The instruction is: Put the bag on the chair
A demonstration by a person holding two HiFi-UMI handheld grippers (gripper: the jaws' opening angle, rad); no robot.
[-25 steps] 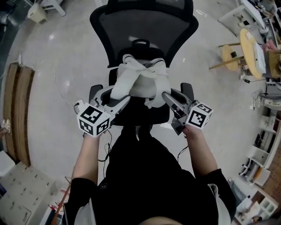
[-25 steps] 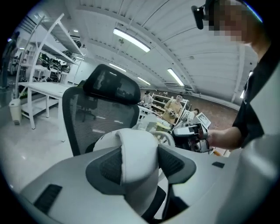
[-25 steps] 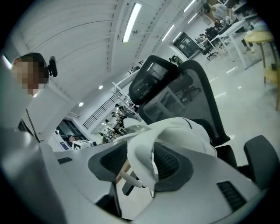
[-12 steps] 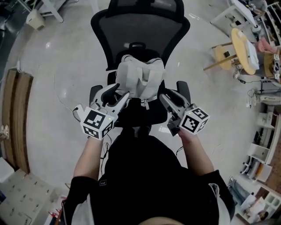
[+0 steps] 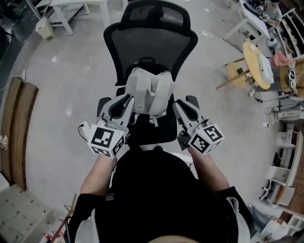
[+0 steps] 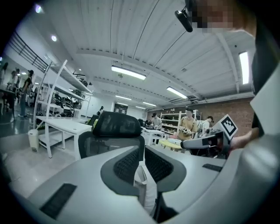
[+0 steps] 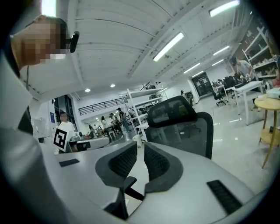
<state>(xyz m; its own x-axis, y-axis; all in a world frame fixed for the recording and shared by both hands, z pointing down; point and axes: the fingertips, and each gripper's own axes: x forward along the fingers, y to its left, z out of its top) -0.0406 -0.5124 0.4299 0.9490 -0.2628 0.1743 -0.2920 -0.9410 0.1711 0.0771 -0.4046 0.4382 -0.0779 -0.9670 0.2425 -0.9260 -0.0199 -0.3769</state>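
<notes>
A white-grey bag rests upright on the seat of a black mesh office chair, against its backrest. My left gripper is at the bag's left edge. Its jaws are closing to a narrow slit, and a strip of white bag fabric shows low in that slit in the left gripper view. My right gripper lies just off the bag's right side, over the armrest. Its jaws are closing too, nearly together, and I see nothing pinched between the pads. The chair's headrest stands beyond them.
A round wooden table and a stool stand at the right, with shelves beyond. A wooden bench lies at the left, and a white table stands at the far left. Several people stand in the background of the gripper views.
The bag went from bunched up above the seat to settled upright on it. Both grippers drew back to its sides and their jaws came together.
</notes>
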